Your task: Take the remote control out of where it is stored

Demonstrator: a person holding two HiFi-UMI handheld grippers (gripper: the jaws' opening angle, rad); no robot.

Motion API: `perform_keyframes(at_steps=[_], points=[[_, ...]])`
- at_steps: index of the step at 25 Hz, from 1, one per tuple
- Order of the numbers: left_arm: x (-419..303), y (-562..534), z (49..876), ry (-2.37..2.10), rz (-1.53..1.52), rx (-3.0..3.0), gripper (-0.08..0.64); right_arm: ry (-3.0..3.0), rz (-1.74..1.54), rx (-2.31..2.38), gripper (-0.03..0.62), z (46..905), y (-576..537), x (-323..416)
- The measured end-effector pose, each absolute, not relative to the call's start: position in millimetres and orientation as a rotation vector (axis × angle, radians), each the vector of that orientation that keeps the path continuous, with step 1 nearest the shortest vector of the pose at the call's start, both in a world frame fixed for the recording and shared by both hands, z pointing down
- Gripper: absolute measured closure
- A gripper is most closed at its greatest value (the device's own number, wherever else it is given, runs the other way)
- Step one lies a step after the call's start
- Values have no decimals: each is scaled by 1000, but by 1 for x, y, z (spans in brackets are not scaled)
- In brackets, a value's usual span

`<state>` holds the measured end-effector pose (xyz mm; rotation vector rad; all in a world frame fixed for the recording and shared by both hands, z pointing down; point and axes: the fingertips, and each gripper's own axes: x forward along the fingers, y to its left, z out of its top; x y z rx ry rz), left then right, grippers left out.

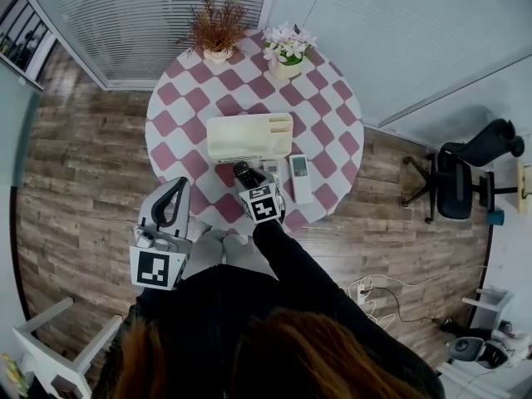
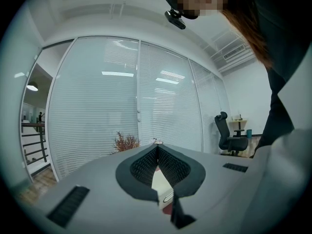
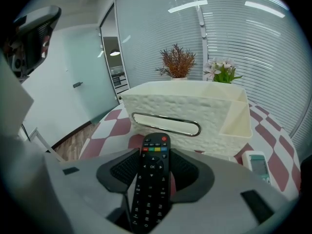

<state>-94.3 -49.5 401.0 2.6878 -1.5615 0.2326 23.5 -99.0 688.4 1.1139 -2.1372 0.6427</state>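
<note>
A black remote control (image 3: pixel 153 152) lies lengthwise between the pads of my right gripper (image 3: pixel 155 168), which is shut on it, buttons facing up. In the head view this gripper (image 1: pixel 248 181) holds the remote (image 1: pixel 243 174) just in front of the cream storage box (image 1: pixel 249 135), above the near part of the round checkered table (image 1: pixel 191 115). The box (image 3: pixel 185 111) fills the middle of the right gripper view, with a metal handle slot on its front. My left gripper (image 1: pixel 177 183) hangs off the table's near left edge. Its jaws (image 2: pixel 157 148) meet at the tips with nothing between them.
Two white remotes (image 1: pixel 300 177) (image 1: pixel 271 170) lie on the cloth right of my right gripper; one (image 3: pixel 257 164) shows in the right gripper view. A dried plant (image 1: pixel 216 27) and a flower pot (image 1: pixel 287 48) stand at the far edge. An office chair (image 1: pixel 457 181) is at the right.
</note>
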Motion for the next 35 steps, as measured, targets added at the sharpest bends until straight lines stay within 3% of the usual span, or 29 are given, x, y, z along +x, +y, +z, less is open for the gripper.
perform_keyframes(at_steps=[11, 16, 20, 35], points=[[-95, -50, 402, -1562, 234, 2687, 554, -2140, 627, 1122, 388, 682, -103, 22], [-95, -51, 400, -1561, 219, 2690, 554, -2138, 605, 1136, 516, 675, -102, 23], [-94, -51, 401, -1558, 215, 2691, 554, -2148, 602, 1158, 561, 674, -103, 26], [-95, -49, 399, -1546, 192, 2700, 554, -2301, 469, 1301, 577, 596, -108, 26]])
